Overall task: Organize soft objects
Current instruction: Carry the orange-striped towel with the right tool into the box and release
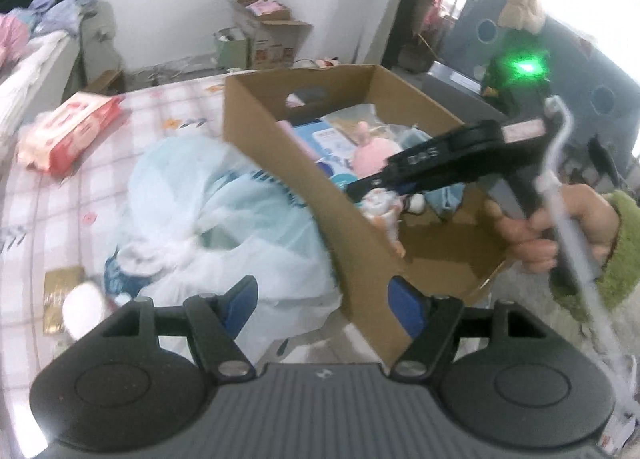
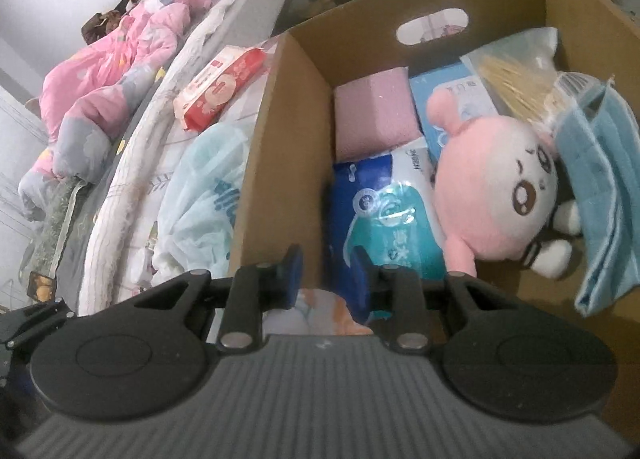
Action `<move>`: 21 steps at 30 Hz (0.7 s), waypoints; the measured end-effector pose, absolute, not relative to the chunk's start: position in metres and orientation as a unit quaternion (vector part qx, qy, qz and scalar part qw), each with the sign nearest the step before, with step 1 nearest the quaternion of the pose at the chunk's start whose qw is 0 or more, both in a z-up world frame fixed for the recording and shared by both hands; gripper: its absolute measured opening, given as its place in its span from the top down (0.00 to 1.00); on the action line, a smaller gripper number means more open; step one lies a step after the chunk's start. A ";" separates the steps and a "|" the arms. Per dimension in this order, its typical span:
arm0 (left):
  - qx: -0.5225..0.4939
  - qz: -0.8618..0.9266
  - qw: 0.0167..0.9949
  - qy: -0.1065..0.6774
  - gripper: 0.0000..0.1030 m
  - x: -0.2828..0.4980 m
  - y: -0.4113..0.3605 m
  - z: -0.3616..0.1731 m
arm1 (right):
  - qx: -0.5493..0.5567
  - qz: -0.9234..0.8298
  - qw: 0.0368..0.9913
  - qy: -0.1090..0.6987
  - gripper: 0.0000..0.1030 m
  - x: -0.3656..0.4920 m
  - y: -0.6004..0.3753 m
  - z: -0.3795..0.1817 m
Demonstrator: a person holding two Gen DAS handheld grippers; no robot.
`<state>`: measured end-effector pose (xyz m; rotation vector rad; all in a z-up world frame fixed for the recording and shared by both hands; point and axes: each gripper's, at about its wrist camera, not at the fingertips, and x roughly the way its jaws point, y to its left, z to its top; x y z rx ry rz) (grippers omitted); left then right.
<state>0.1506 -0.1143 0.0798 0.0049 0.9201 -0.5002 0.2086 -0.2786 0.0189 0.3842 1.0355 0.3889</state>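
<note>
Right gripper (image 2: 330, 279) inside the cardboard box (image 2: 280, 147), at its near left corner, jaws partly apart around a small soft thing with orange and pale print (image 2: 320, 311); not clear whether gripped or only lying between. Left gripper (image 1: 322, 305) wide apart and holding nothing, above the near edge of the box, just beside the pale plastic bag (image 1: 208, 211).

Already packed in the box: pink plush toy (image 2: 492, 187) in the middle, blue tissue pack (image 2: 384, 215) on its left, pink foam block (image 2: 372, 119) farther back, blue cloth (image 2: 604, 195) at the right, a clear packet with straw-coloured filling (image 2: 516, 75) at the far side.

Still outside, on the checked bed sheet (image 1: 132, 127): the plastic bag against the left wall of the box, red wipes pack (image 1: 76, 131) farther left.

By this look, more than half done; remaining, probably, the bag and the wipes pack.
</note>
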 end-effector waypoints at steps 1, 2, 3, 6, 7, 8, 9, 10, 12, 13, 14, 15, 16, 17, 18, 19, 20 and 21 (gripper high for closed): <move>-0.002 -0.237 0.866 0.441 0.29 0.149 -0.110 0.078 | 0.184 0.181 0.833 0.490 0.75 0.206 -0.280 0.020; -0.006 -0.235 0.865 0.443 0.29 0.148 -0.106 0.076 | 0.186 0.178 0.832 0.491 0.74 0.204 -0.282 0.021; -0.009 -0.233 0.865 0.444 0.29 0.147 -0.103 0.075 | 0.190 0.175 0.833 0.490 0.74 0.200 -0.285 0.023; -0.017 -0.228 0.866 0.445 0.29 0.143 -0.095 0.070 | 0.221 0.170 0.837 0.471 0.74 0.187 -0.302 0.030; -0.020 -0.227 0.866 0.446 0.29 0.142 -0.092 0.068 | 0.228 0.173 0.839 0.463 0.73 0.182 -0.308 0.033; -0.023 -0.225 0.866 0.446 0.29 0.140 -0.089 0.067 | 0.230 0.175 0.841 0.457 0.69 0.178 -0.313 0.035; -0.026 -0.223 0.866 0.447 0.29 0.139 -0.086 0.066 | 0.225 0.178 0.843 0.455 0.62 0.174 -0.318 0.039; -0.028 -0.222 0.866 0.447 0.29 0.138 -0.084 0.066 | 0.217 0.180 0.844 0.455 0.57 0.172 -0.320 0.041; -0.032 -0.219 0.866 0.448 0.29 0.137 -0.081 0.064 | 0.183 0.182 0.850 0.459 0.49 0.165 -0.322 0.045; -0.034 -0.218 0.866 0.448 0.29 0.136 -0.080 0.064 | 0.160 0.184 0.853 0.462 0.49 0.161 -0.319 0.046; -0.037 -0.217 0.867 0.448 0.29 0.136 -0.079 0.063 | 0.134 0.182 0.856 0.465 0.49 0.159 -0.316 0.046; -0.038 -0.217 0.867 0.447 0.29 0.135 -0.078 0.063 | 0.112 0.183 0.857 0.468 0.49 0.157 -0.313 0.046; -0.040 -0.218 0.867 0.446 0.29 0.135 -0.079 0.063 | 0.094 0.190 0.856 0.471 0.49 0.155 -0.309 0.045; -0.040 -0.219 0.867 0.446 0.29 0.134 -0.079 0.063 | 0.076 0.200 0.853 0.476 0.48 0.154 -0.303 0.044; -0.040 -0.219 0.867 0.446 0.29 0.134 -0.080 0.062 | 0.060 0.211 0.849 0.482 0.48 0.153 -0.296 0.041; -0.039 -0.220 0.867 0.446 0.29 0.133 -0.080 0.062 | 0.041 0.221 0.844 0.487 0.48 0.153 -0.288 0.038; -0.039 -0.219 0.866 0.448 0.29 0.133 -0.081 0.060 | 0.020 0.229 0.840 0.492 0.48 0.153 -0.280 0.034; -0.039 -0.219 0.865 0.450 0.29 0.134 -0.082 0.059 | 0.000 0.235 0.835 0.498 0.48 0.155 -0.271 0.029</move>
